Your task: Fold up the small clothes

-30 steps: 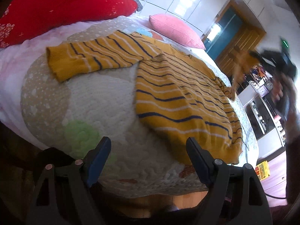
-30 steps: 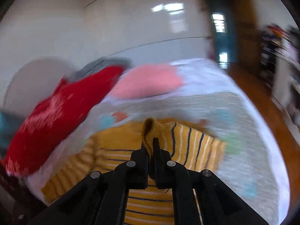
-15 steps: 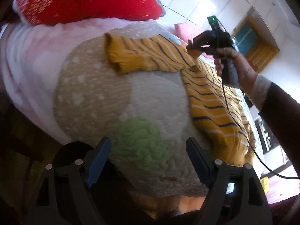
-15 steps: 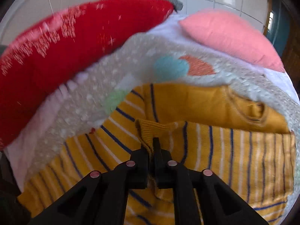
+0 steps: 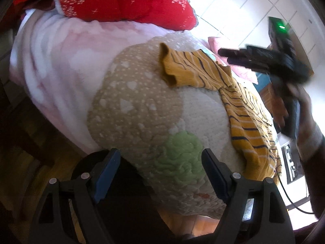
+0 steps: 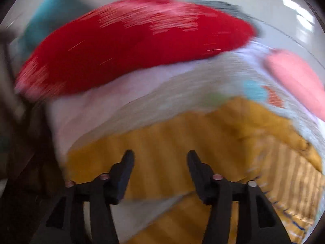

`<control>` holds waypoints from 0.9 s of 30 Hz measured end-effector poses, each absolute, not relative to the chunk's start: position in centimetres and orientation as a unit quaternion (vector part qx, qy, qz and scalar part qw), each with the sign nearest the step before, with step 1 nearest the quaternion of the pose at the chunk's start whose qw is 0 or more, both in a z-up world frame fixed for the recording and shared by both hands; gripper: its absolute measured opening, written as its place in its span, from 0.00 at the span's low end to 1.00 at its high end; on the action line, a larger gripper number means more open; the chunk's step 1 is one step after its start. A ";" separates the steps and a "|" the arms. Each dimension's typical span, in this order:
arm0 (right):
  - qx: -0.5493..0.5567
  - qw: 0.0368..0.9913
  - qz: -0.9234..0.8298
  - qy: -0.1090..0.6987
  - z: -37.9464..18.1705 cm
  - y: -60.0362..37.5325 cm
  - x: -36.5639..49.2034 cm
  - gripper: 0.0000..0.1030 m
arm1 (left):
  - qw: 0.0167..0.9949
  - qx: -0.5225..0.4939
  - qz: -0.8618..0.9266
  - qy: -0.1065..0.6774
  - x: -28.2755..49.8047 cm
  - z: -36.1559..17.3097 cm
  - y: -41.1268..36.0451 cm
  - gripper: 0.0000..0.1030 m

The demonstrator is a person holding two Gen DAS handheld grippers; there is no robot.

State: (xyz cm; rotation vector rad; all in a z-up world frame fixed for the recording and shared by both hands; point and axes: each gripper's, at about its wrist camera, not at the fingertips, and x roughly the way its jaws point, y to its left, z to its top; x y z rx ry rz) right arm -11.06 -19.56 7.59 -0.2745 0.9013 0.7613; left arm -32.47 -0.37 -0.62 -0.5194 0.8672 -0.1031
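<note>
Left wrist view shows the yellow striped sweater lying flat on the quilted bedspread, ahead and to the right of the left gripper, whose fingers stand wide apart with nothing between them. One sleeve reaches out toward the upper left, its ribbed cuff the part farthest from the body; the body runs down and away to the right. So the sleeve's long axis lies roughly across the left tool's line of sight, cuff end toward the left.

From the right wrist view, blurred by motion, the right gripper is also spread open and empty, poised just above yellow knit that fills the frame directly ahead of and beneath its fingers. In the left view the same tool hangs over the sweater's shoulder region, beyond the sleeve.

Judging by this, the right hand is the nearer one to the garment, while the left sits well back at the bed's near edge with bare quilt between it and the cuff. The outstretched sleeve looks like the next part to fold in, and reaching its cuff would mean going forward and slightly up-left of the left tool.

Beyond the sweater, a red pillow rests at the far side and a pink cushion farther right. Neither blocks the path to the sleeve.
</note>
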 end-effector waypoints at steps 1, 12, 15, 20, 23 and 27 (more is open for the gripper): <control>-0.146 0.808 0.382 0.424 7.1 -18.4 -12.9 0.66 | 0.873 -0.250 -0.048 0.416 -32.6 -0.7 -0.3 0.79; -0.322 0.784 0.397 0.352 2.0 -9.0 -20.3 0.58 | 0.873 -0.249 -0.055 0.416 -32.8 -0.8 -0.4 0.79; -0.298 0.789 0.383 0.378 1.9 -8.2 -18.4 0.19 | 0.873 -0.254 -0.053 0.414 -33.0 -0.9 0.0 0.79; -0.238 0.812 0.389 0.365 5.5 -6.0 -16.8 0.09 | 0.876 -0.242 -0.061 0.413 -33.0 -0.7 -0.3 0.79; -0.200 0.820 0.412 0.343 8.7 -4.0 -16.6 0.09 | 0.883 -0.224 -0.071 0.407 -33.2 0.1 -1.2 0.79; -0.149 0.830 0.428 0.324 12.6 -3.4 -16.0 0.09 | 0.888 -0.209 -0.080 0.403 -33.1 0.9 -2.0 0.79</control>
